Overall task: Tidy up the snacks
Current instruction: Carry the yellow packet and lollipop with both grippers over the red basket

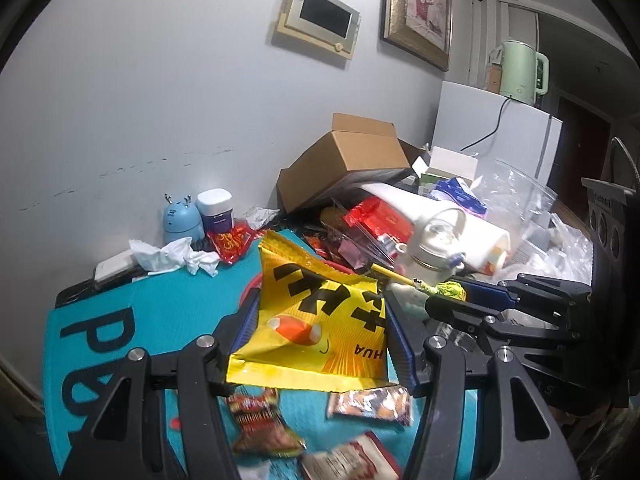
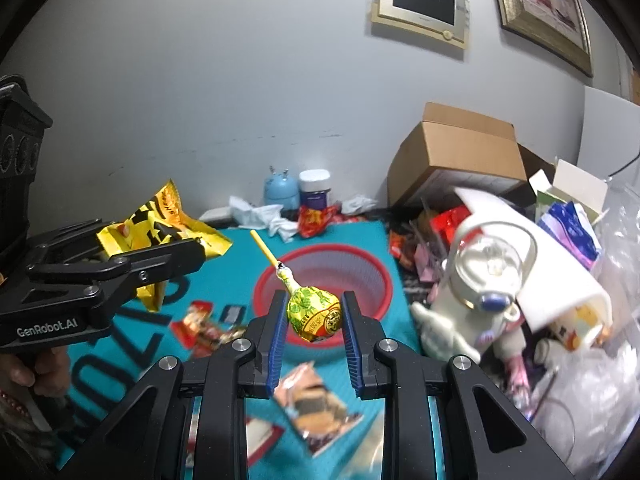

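Above the teal mat [image 2: 352, 240] on the bench I have both loads lifted clear, and the red basket [image 2: 380, 276] sits open and empty below and just ahead, which I judge to be where the snacks should go. My left tongs [image 1: 316, 336] stand partly open around the yellow snack bag [image 1: 316, 320], the blue pads pressing its two side edges so the puffy packet hangs flat between them without being crushed. My right tongs [image 2: 314, 316] are drawn in as narrow as they go, clamped on the wrapped head of the lollipop [image 2: 314, 312], its yellow stick pointing up and away from me; holding the round head and not the thin stick seems the surer grip.

Several small snack packets [image 2: 316, 404] lie loose on the mat beneath my tongs, unsorted. To the right, a clutter of a cardboard box [image 2: 460, 152], an astronaut figure [image 2: 480, 300] and clear plastic bags crowds the bench, so I keep both tongs over the mat side, the two near each other but not touching.
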`<state>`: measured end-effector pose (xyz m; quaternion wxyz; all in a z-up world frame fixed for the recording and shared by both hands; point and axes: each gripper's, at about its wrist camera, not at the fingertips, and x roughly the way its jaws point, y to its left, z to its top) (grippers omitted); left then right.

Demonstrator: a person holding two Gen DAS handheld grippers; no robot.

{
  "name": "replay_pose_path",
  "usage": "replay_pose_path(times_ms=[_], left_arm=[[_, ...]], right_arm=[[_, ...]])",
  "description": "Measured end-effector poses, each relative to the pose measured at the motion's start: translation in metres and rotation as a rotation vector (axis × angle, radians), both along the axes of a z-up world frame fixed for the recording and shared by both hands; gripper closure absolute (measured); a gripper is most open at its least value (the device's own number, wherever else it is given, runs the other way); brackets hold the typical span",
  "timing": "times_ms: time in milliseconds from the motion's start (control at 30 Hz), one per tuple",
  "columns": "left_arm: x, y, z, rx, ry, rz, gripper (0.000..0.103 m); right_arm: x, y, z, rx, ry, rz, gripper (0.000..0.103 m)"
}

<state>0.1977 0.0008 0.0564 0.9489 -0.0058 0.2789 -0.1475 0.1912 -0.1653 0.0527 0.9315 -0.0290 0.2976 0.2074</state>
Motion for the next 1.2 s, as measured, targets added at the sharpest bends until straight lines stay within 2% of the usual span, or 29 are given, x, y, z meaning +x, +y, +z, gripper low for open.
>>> replay_pose_path(times_ms=[533, 733, 967, 1200], left_arm=[[0.098, -0.003, -0.033, 0.068, 0.037, 0.007, 0.046], [0.128, -0.011, -0.055, 0.123, 0.084, -0.004, 0.046], [0.150, -0.019, -0.082, 0.137, 0.163, -0.017, 0.046], [0.161, -0.022, -0.096, 0.125, 0.226, -0.023, 0.046]], right_arm=[[0.100, 0.018, -0.038, -0.019, 0.095, -0.081, 0.077], [0.124, 0.023, -0.053, -0.068, 0.112, -0.102, 0.077], [0.141, 0.024, -0.070, -0.092, 0.160, -0.119, 0.076], [0.148, 0.020, -0.080, -0.113, 0.190, -0.156, 0.076]])
